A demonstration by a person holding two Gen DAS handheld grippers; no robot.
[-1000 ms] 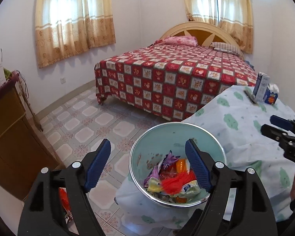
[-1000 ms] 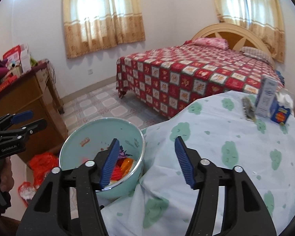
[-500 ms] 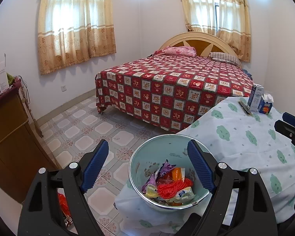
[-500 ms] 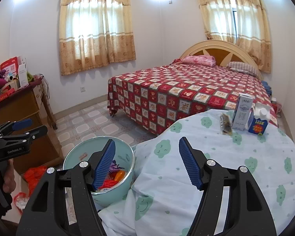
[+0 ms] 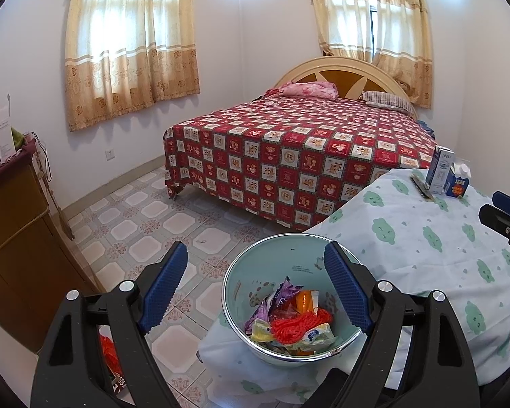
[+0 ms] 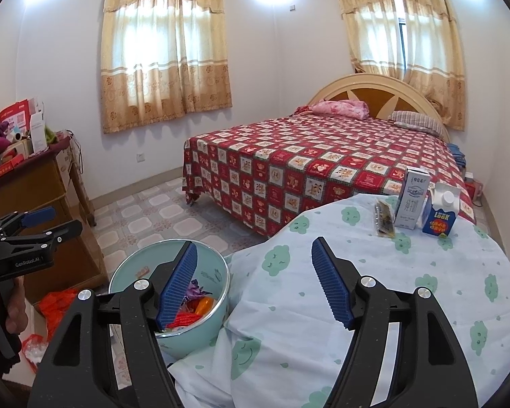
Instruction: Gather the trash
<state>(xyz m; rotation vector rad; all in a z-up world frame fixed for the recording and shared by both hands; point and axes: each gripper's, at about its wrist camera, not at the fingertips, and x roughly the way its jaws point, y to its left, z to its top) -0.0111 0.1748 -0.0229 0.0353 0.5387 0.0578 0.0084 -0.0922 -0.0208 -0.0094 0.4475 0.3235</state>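
The left claw is released and holds nothing; its blue pads stand apart above the mint-green bowl. The right claw has just been opening, with nothing between its jaws. The bowl stands on the edge of the cloth-covered worktop and contains crumpled wrappers. At the far end of the worktop stand a white carton and a blue carton, with a dark flat packet just beside them. Beyond is the bed.

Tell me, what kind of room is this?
A bedroom, it looks like: there is a big bed with a red checked cover, pillows by the headboard, and curtains over the windows.
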